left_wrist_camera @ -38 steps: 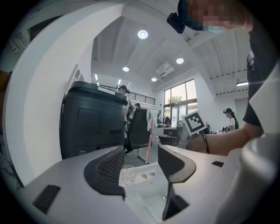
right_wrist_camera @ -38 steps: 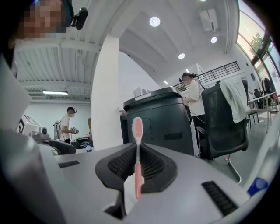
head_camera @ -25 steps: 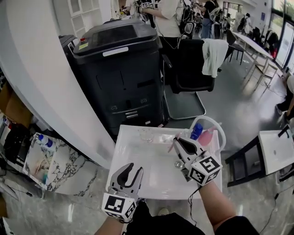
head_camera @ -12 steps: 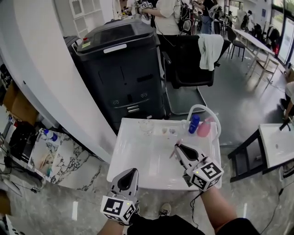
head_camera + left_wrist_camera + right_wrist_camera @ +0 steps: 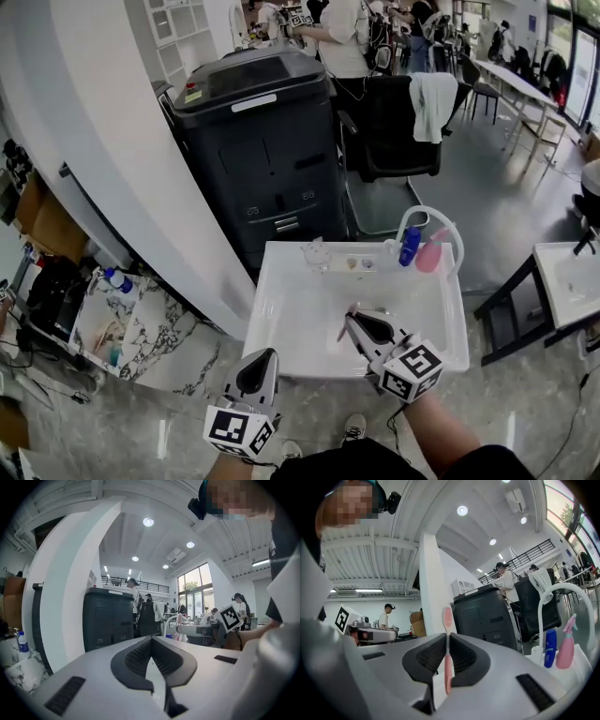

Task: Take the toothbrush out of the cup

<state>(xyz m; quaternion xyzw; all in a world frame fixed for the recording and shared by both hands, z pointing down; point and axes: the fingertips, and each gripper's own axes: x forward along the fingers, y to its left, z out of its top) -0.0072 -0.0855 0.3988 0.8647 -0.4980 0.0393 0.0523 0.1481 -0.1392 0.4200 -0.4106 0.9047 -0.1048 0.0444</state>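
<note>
A pink toothbrush [image 5: 447, 653] stands upright between the jaws of my right gripper [image 5: 446, 641], which is shut on its handle, the head sticking up above the jaws. In the head view this right gripper [image 5: 352, 321] hovers over the near half of the white table [image 5: 281, 314], with the toothbrush [image 5: 343, 328] showing at its tip. The clear cup [image 5: 316, 251] stands at the table's far edge, well away from both grippers. My left gripper [image 5: 265, 354] is off the table's near left corner, shut with nothing in it; its pads [image 5: 140, 654] meet.
A blue bottle [image 5: 410, 246] and a pink spray bottle [image 5: 429, 255] stand at the table's far right under a white hoop. A black cabinet [image 5: 258, 141] and a chair [image 5: 394, 131] stand behind the table. People stand further back.
My left gripper's jaws closed and it drew back off the table's near edge. The right gripper pulled back from the cup toward me with the toothbrush in it.
</note>
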